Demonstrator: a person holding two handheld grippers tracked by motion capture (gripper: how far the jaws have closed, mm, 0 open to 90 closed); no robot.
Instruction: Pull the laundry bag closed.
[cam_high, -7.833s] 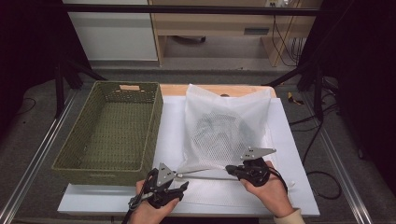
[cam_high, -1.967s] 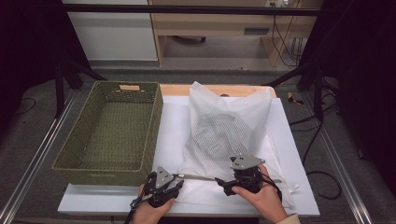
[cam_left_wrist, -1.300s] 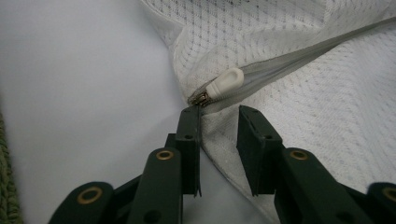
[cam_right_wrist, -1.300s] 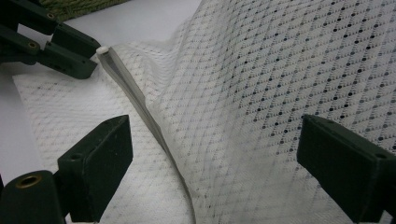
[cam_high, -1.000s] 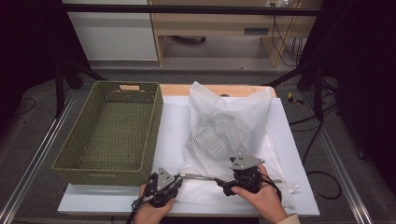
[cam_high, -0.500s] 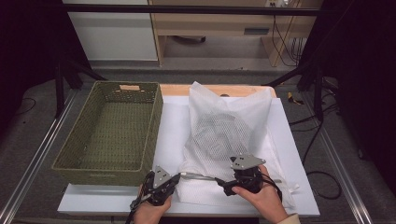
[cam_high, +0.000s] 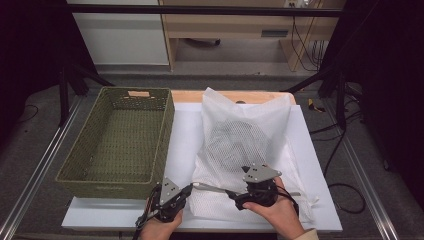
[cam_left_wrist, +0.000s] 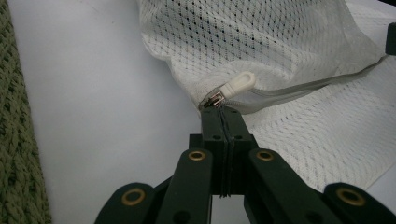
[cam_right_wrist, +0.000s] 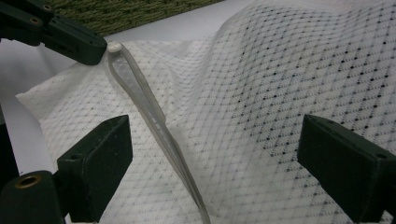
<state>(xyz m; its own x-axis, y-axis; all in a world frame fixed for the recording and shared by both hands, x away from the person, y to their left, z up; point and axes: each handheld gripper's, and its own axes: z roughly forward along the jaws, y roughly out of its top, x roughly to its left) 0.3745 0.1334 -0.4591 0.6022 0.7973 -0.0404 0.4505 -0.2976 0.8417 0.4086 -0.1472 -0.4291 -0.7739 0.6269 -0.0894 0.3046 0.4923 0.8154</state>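
Mesh bag (cam_high: 245, 145) lies lengthwise away, zipper (cam_left_wrist: 299, 88) edge nearest the person.

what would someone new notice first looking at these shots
The white mesh bag lying on the white table, with something dark inside it. Beside it on the left sits an empty green woven basket. At the bag's near edge, the left gripper is shut at the zipper's slider, while the right gripper hangs open over the mesh.

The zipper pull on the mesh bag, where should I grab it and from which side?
Probably the white rubbery tab rather than the small metal slider. It sticks out past the mesh bag corner, lying flat, so come in low from the basket side with the jaws closing across its width.
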